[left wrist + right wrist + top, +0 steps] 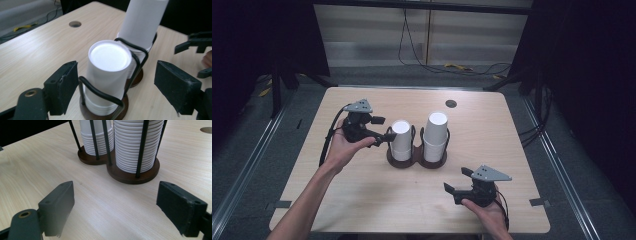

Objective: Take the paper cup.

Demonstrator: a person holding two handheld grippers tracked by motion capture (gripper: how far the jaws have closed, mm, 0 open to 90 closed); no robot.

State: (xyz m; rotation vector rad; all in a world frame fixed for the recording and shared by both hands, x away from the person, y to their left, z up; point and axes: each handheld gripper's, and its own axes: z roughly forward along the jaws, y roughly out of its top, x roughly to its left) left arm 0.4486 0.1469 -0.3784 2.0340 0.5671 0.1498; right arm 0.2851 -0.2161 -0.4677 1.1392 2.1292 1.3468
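Note:
Two stacks of upturned white paper cups stand in a black wire holder on a brown wooden base [402,162] at the table's middle. The shorter stack [401,140] [108,72] is on the left, the taller stack [435,135] [143,22] [135,147] on the right. My left gripper [384,128] [121,85] is open just left of the shorter stack, its jaws wide on either side of the top cup and not touching it. My right gripper [457,181] [125,205] is open near the front right, facing the holder base [130,176] with nothing between its jaws.
The light wooden table [362,200] has a round cable hole [451,103] [75,24] at the back, beyond the taller stack. Cables and a yellow item [457,66] lie on the floor behind the table. Metal rails run along both sides.

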